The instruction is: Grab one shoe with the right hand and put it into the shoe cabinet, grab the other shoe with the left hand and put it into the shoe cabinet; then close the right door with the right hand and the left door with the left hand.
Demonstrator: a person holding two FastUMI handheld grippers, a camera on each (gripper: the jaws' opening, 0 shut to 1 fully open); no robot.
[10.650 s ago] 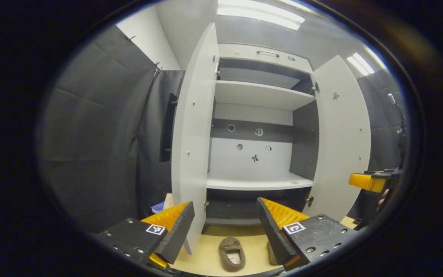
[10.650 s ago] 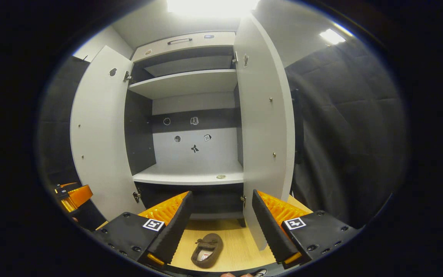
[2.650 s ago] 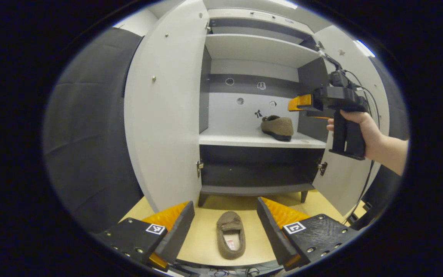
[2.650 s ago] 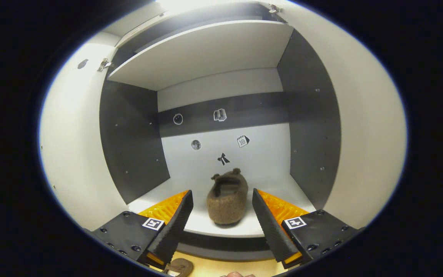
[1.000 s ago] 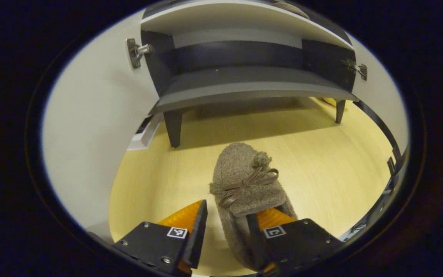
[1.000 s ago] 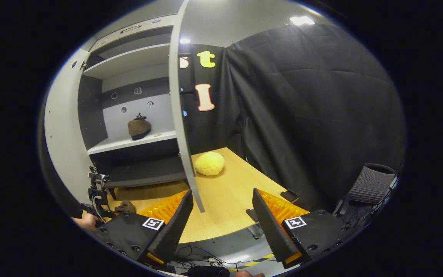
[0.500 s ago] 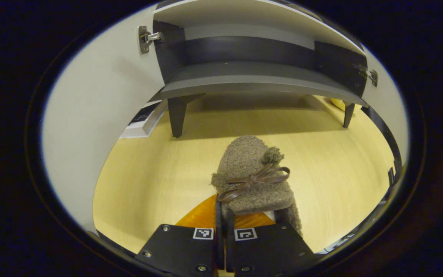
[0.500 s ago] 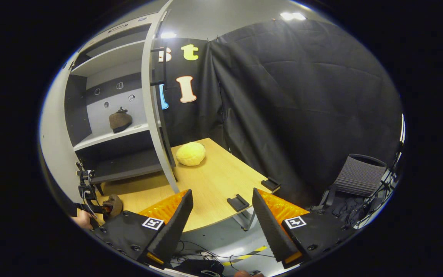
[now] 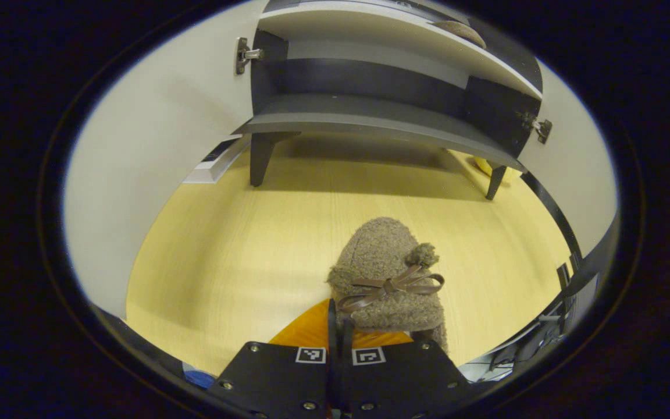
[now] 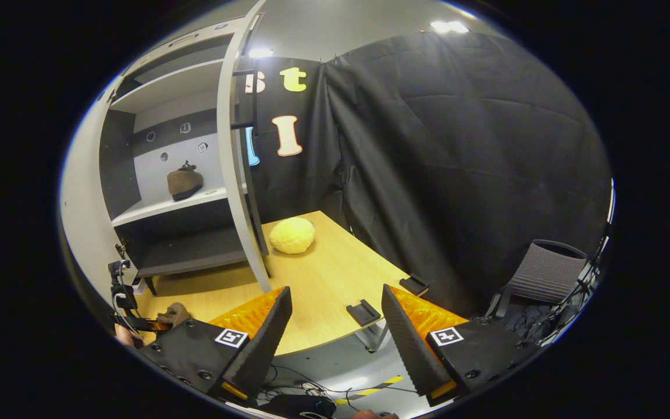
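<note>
Slipper [image 9: 390, 279] of brown fleece sits pinched at its heel rim in my left tongs [image 9: 339, 340], both fingers pressed together on it, toe pointing at the shoe cabinet [image 9: 381, 119] across the pale worktop [image 9: 242, 250]. Whether it rests on the wood or hangs just above it, I cannot tell. My right tongs [image 10: 332, 326] stand wide apart, gripping nothing, out over the worktop's edge. From there I see the other slipper [image 10: 184, 181] on the cabinet's middle shelf, the right door [image 10: 236, 157] open, and a yellow cushion [image 10: 292, 235] beside it.
</note>
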